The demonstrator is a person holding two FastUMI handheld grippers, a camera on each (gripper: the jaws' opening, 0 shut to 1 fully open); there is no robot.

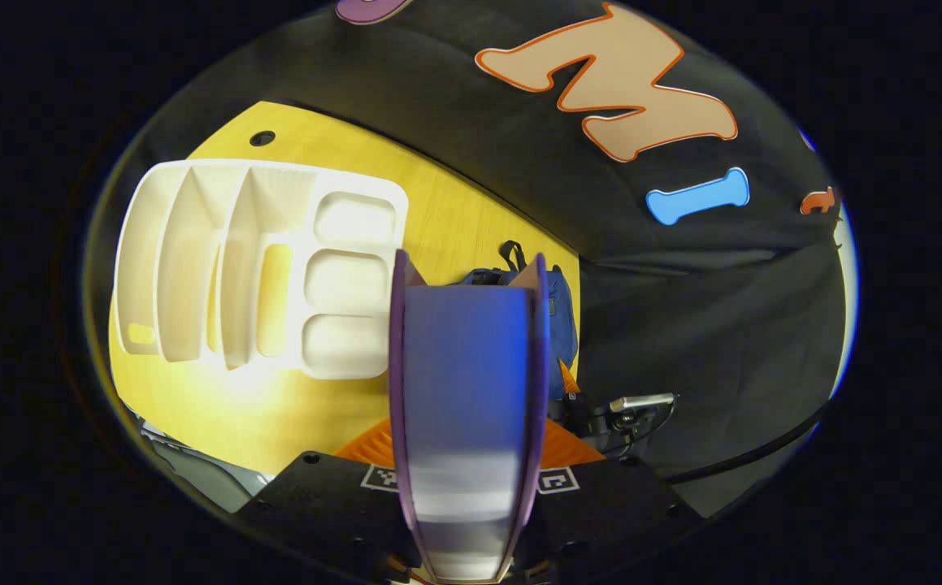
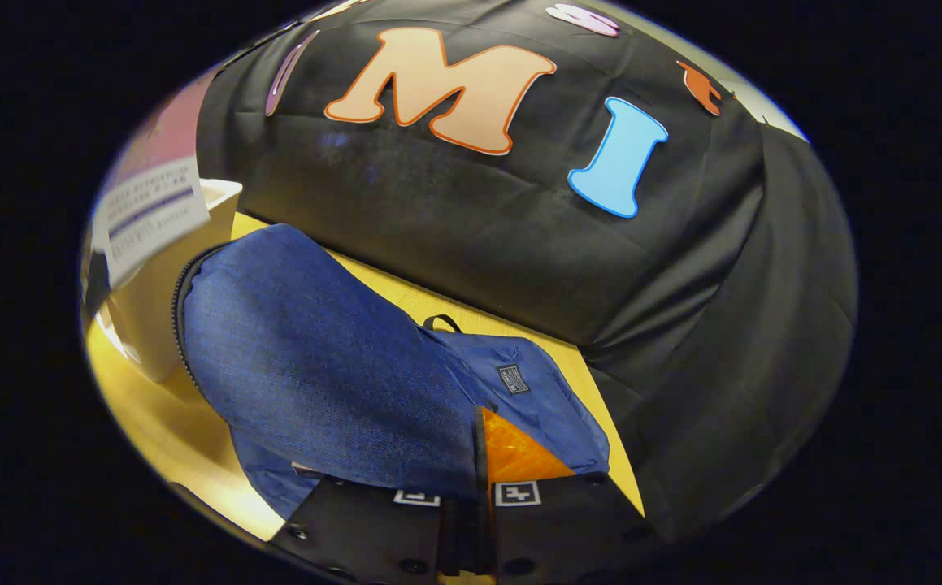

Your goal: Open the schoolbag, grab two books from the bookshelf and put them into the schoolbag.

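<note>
My left gripper (image 1: 471, 445) is shut on a book (image 1: 467, 366) with a purple cover, held upright with its page edge facing me. Behind it lies the blue schoolbag (image 1: 563, 317) on the wooden table (image 1: 454, 219). The white bookshelf (image 1: 259, 268) stands to the left with its compartments showing. In the right gripper view my right gripper (image 2: 479, 467) is shut on the schoolbag's flap (image 2: 316, 366), which is lifted, its zip edge showing at the left. A book (image 2: 154, 203) with a pale label hangs at the upper left above the bookshelf (image 2: 154, 317).
Black cloth walls close off the table's far and right sides. A small metal-tipped device with cables (image 1: 640, 403) sits beside the bag at the table's right edge. Bare table (image 2: 154, 422) lies in front of the bag.
</note>
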